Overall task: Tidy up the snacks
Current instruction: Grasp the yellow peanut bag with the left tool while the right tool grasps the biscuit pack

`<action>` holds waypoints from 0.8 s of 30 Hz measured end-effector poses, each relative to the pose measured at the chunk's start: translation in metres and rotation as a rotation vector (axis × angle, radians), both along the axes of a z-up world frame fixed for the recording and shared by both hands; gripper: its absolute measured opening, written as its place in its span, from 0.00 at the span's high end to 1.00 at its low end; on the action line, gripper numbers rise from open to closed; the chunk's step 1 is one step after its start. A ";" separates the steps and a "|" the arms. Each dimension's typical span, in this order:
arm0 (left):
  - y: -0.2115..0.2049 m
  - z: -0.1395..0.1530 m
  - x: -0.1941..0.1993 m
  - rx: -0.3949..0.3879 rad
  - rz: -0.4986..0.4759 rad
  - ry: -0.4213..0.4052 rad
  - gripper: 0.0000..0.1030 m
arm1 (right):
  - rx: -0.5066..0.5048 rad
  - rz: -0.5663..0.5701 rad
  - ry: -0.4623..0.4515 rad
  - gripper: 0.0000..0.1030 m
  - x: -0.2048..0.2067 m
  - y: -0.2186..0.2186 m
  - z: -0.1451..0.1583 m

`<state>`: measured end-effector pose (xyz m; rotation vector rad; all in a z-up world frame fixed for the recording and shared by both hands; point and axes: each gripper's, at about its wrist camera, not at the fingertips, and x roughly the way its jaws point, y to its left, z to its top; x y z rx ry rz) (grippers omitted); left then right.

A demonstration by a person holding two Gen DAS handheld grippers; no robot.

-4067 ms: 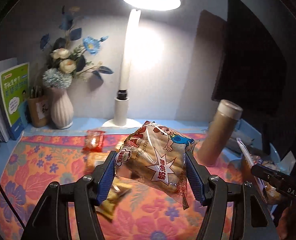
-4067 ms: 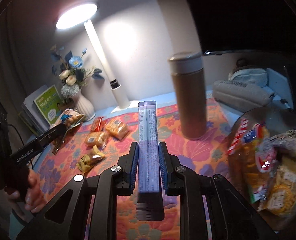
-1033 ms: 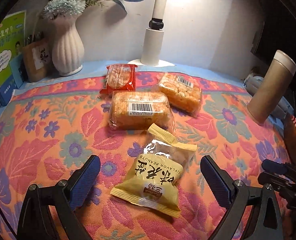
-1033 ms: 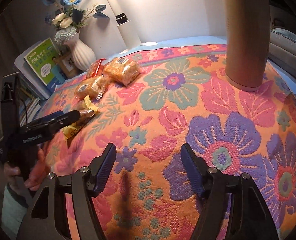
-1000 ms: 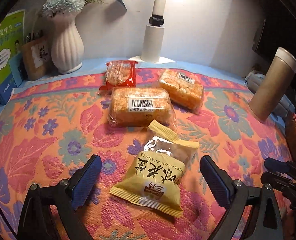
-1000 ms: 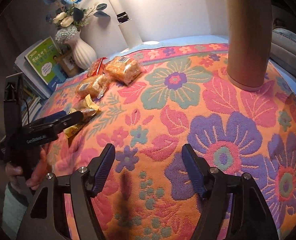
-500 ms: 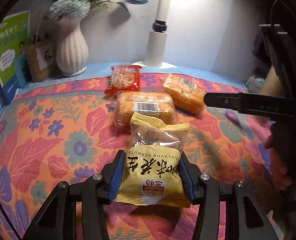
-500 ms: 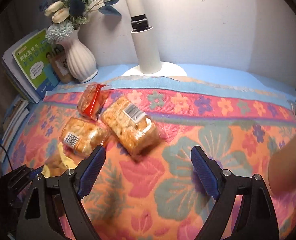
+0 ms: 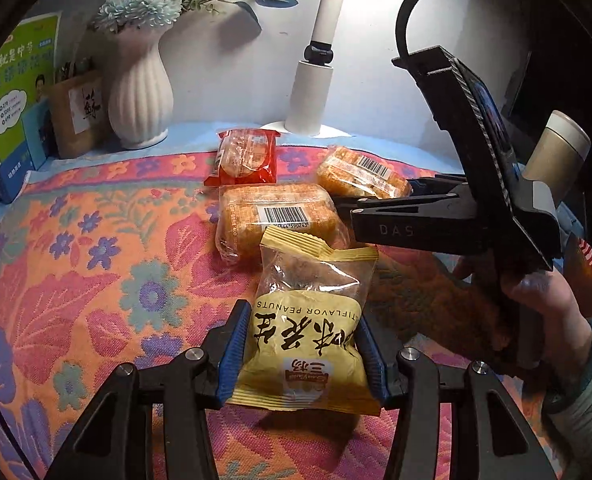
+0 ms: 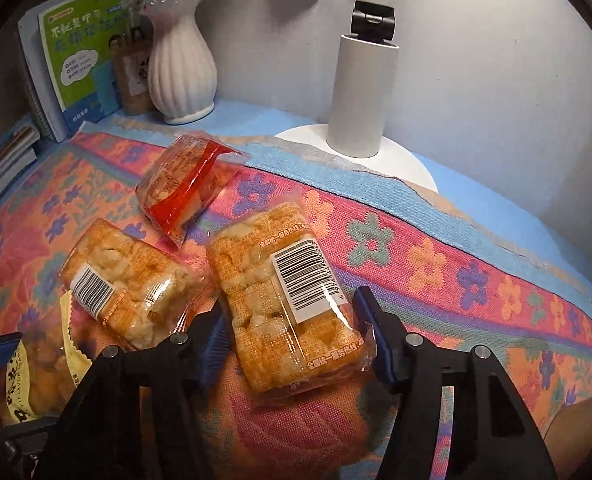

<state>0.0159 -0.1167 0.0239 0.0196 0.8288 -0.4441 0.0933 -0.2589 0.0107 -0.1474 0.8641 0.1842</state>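
Left to right across the tabletop [image 9: 96, 216], which carries a floral cloth: a green-covered book [image 9: 20, 92] with Chinese lettering too small to read reliably, a white ribbed vase [image 9: 142, 92], then the snacks, then a lamp base [image 9: 309, 96] and a tan flask [image 9: 555, 152] at far right.

Left tool [image 9: 301, 344]: one second ago its jaws stood wide on either side of the yellow peanut packet [image 9: 307, 320]; they have since come together, and the blue pads now press both edges of the packet. The packet is pinched but appears not yet lifted clear of the cloth. Legible print, seen upside down: "FLAVOR PEANUTS", large Chinese characters, and a small red brand badge that cannot be read.

Right tool [image 10: 292, 340]: half a second ago it was wide and short of the snacks. It has advanced, and its jaws have just been closing around the right-hand rice-cracker pack [image 10: 284, 308]. The pack lies between the pads; firm contact on both sides cannot be confirmed. The label shows a barcode and Chinese print.

Judgement: both tools are now committed to a snack each, so the next stage is a lift and transfer to the collection point.

Two items are ungripped: the second rice-cracker pack [image 10: 124, 280], also barcoded, and the red-wrapped packet [image 10: 184, 180], near the vase.
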 end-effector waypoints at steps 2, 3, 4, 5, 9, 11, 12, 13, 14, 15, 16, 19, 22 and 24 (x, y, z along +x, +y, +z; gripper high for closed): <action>-0.001 0.001 -0.001 0.003 0.001 -0.005 0.52 | -0.002 -0.020 -0.007 0.46 -0.003 -0.002 0.001; -0.001 0.001 -0.002 0.001 0.003 -0.007 0.52 | 0.001 -0.034 -0.009 0.47 -0.004 -0.004 0.002; 0.000 0.001 -0.002 -0.003 0.005 -0.008 0.52 | 0.018 -0.054 -0.002 0.47 -0.006 -0.009 0.002; 0.001 0.001 -0.002 -0.007 0.008 -0.008 0.52 | 0.043 -0.070 0.010 0.47 -0.008 -0.013 0.002; 0.004 0.001 0.000 -0.024 0.017 -0.002 0.52 | 0.117 -0.120 0.042 0.48 -0.034 -0.030 0.002; 0.004 0.002 0.000 -0.028 0.016 -0.001 0.52 | 0.112 -0.115 0.039 0.50 -0.056 -0.028 0.002; 0.004 0.002 0.001 -0.029 0.015 0.001 0.52 | 0.107 -0.113 0.039 0.50 -0.068 -0.027 0.003; 0.004 0.001 0.001 -0.029 0.016 0.003 0.52 | 0.103 -0.110 0.043 0.50 -0.080 -0.025 0.002; 0.004 0.001 0.001 -0.029 0.017 0.004 0.52 | 0.100 -0.103 0.042 0.51 -0.093 -0.023 0.003; 0.005 0.001 0.001 -0.030 0.019 0.005 0.52 | 0.097 -0.087 0.031 0.51 -0.108 -0.020 0.004; 0.005 0.001 0.002 -0.030 0.021 0.007 0.52 | 0.093 -0.072 0.017 0.53 -0.121 -0.018 0.006; 0.004 0.001 0.001 -0.022 0.031 0.006 0.52 | 0.058 -0.038 -0.041 0.53 -0.165 -0.009 0.012; 0.002 0.002 -0.001 -0.005 0.037 -0.003 0.52 | 0.054 -0.047 -0.052 0.53 -0.184 -0.006 0.013; 0.001 0.001 -0.001 0.005 0.039 -0.004 0.52 | 0.066 -0.054 -0.053 0.53 -0.184 -0.009 0.013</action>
